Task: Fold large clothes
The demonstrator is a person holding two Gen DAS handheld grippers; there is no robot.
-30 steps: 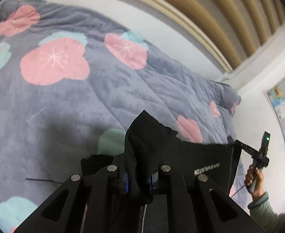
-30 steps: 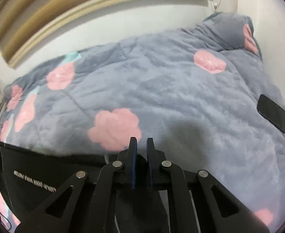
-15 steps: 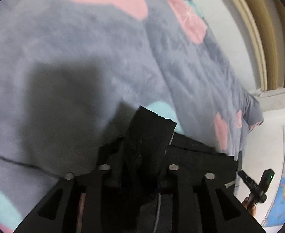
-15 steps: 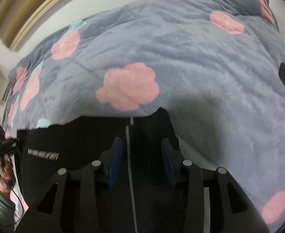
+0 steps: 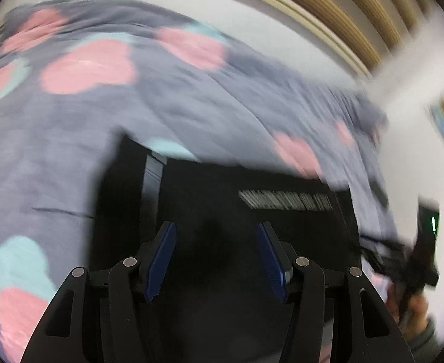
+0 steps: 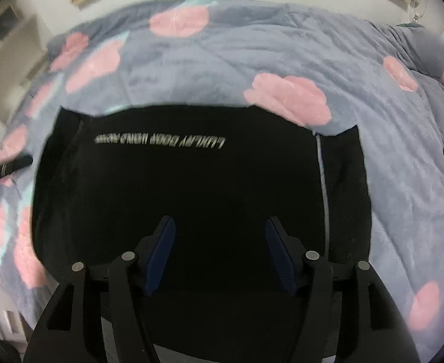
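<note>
Since the earlier frames both tongs have let go of the black garment (image 6: 191,187), and it now lies spread flat on the blanket (image 6: 282,48). The jaws of the left gripper (image 5: 216,260) have just been opening and stand spread, nothing between its blue pads (image 5: 161,263). The right gripper (image 6: 219,257) has just been opening too, its jaws apart over the black cloth, not pressing it. Further on, a line of white lettering (image 6: 158,140) crosses the garment. Beyond it lies the grey blanket with pink flowers. The left view is blurred.
</note>
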